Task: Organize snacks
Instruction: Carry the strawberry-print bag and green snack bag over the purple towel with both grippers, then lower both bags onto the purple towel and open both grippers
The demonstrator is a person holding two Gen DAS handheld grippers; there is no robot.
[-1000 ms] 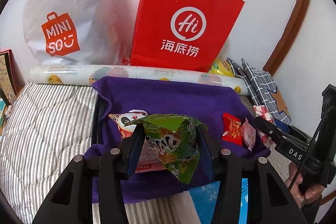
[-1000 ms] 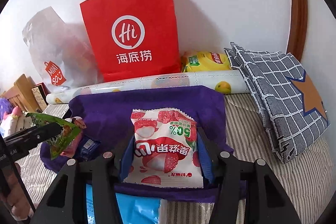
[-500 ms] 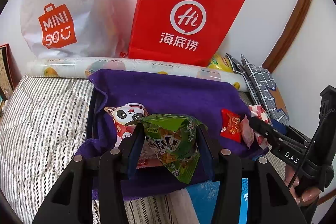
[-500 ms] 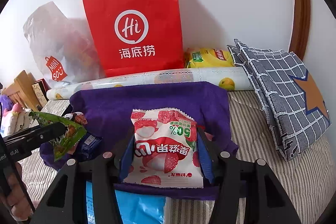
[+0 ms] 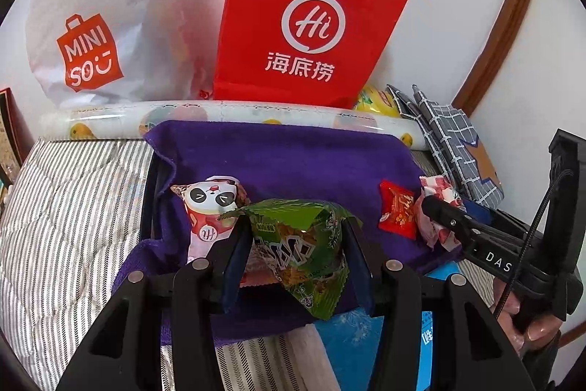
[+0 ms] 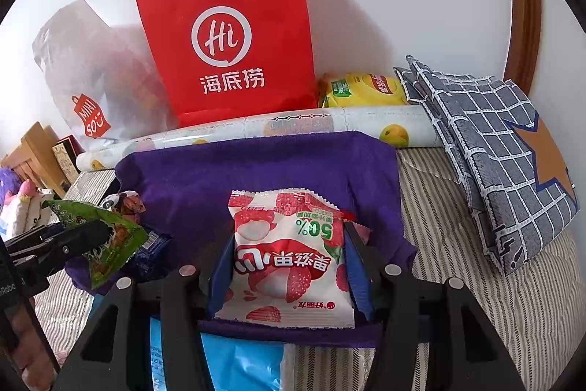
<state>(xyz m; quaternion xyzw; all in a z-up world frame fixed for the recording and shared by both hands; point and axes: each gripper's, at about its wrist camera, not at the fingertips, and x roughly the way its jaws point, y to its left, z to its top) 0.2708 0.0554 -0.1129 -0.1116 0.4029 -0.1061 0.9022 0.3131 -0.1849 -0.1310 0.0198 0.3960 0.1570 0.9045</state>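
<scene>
The green packet is clamped between the left gripper pads, the lychee packet likewise in the right gripper, both held above the purple cloth. Each is best lowered flat, clear of the panda packet just ahead-left, before release.

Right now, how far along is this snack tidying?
Nothing looks sorted yet. In hand: the left gripper clamps a green packet, and the right gripper clamps a strawberry packet. Left: the panda packet and red packet lie loose on the purple towel.
</scene>
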